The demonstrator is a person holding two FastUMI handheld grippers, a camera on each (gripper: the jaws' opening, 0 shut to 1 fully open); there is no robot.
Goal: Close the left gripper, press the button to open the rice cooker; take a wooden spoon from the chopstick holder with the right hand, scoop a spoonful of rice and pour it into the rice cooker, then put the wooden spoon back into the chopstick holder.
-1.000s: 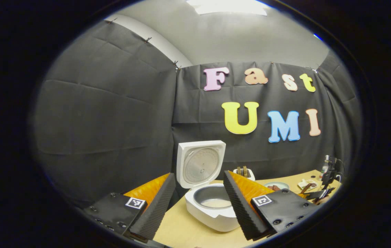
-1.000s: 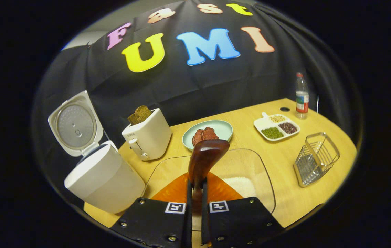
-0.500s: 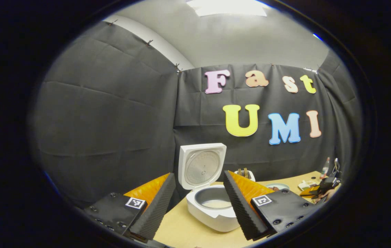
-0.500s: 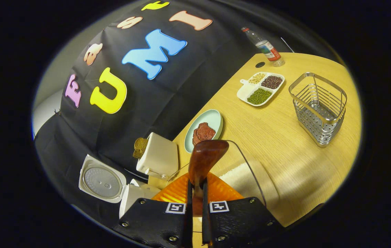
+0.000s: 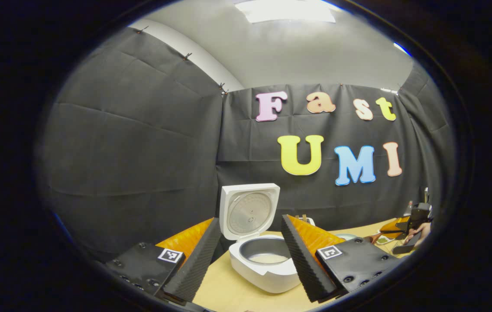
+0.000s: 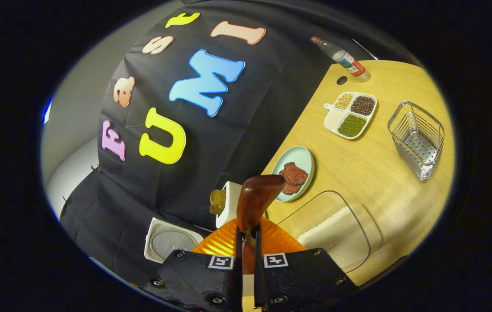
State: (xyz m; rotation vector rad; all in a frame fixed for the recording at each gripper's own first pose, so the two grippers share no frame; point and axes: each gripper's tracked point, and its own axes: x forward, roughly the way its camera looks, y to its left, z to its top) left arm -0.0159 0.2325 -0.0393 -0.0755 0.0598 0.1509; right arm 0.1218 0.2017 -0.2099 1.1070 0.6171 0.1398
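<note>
The white rice cooker (image 5: pixel 267 273) stands with its lid (image 5: pixel 249 211) raised, and a pale layer lies in the bottom of its pot. My left gripper (image 5: pixel 250 219) hangs open in front of it, holding nothing. My right gripper (image 6: pixel 247 232) is shut on the handle of the dark wooden spoon (image 6: pixel 258 197), whose bowl points up and away from me, its contents hidden. Just right of the spoon lies the clear rice box (image 6: pixel 337 229). The wire chopstick holder (image 6: pixel 417 138) stands apart at the far right. A hand holds the right gripper (image 5: pixel 408 226) at the table's right end.
On the wooden table (image 6: pixel 371 173) are a toaster (image 6: pixel 228 203) with bread, a pale green plate (image 6: pixel 294 173) with meat, a divided dish (image 6: pixel 351 115) of beans and a water bottle (image 6: pixel 342 56). The cooker's lid (image 6: pixel 170 243) appears at lower left in the right gripper view.
My right gripper has rolled and lifted with the spoon, so the table now slants to the right and the rice box sits lower. The left gripper has barely moved and stays open.
</note>
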